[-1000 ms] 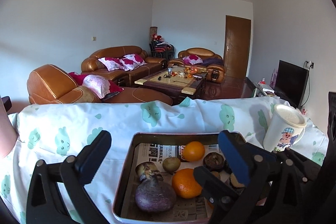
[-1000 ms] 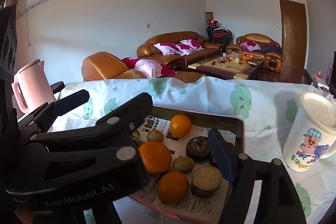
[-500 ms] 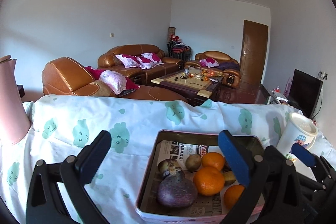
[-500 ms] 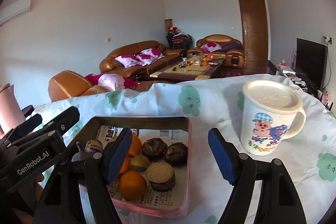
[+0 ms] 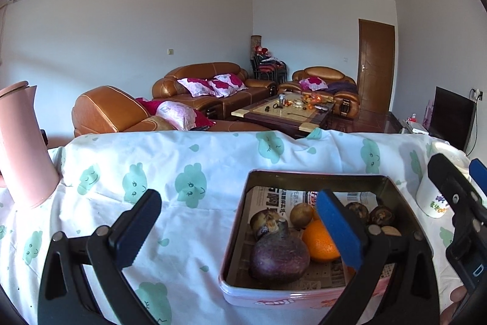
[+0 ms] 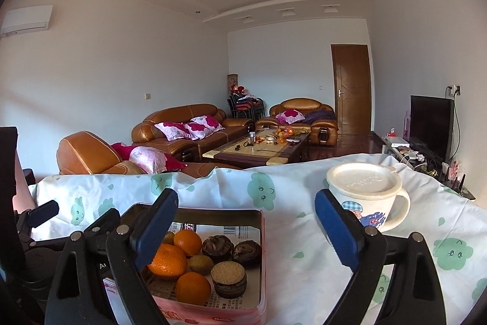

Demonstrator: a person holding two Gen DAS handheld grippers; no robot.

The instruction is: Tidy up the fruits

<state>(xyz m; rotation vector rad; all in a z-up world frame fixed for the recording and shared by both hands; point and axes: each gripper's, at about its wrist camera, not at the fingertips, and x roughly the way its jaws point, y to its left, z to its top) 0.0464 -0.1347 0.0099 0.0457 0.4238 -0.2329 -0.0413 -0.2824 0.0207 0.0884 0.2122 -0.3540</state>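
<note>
Left gripper (image 5: 240,229): jaws wide apart, nothing held; bare cloth (image 5: 188,236) between the fingers.
Tin (image 5: 234,249): its left wall sits just inside the left gripper's right finger; purple fruit (image 5: 278,258) and orange (image 5: 319,241) inside.
Right gripper (image 6: 246,229): jaws opening, nothing between them; the tin's right rim and open cloth lie there.
Mug (image 6: 369,197): just beyond the right finger.

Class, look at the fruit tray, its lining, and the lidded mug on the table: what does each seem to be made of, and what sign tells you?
Tray: probably thin painted metal; dark shiny inner walls, pink printed outside, rolled rim.
Lining: newspaper; matte sheet with printed text.
Mug: likely glazed ceramic; glossy white with a cartoon print. Its lid looks like matte plastic.
</note>
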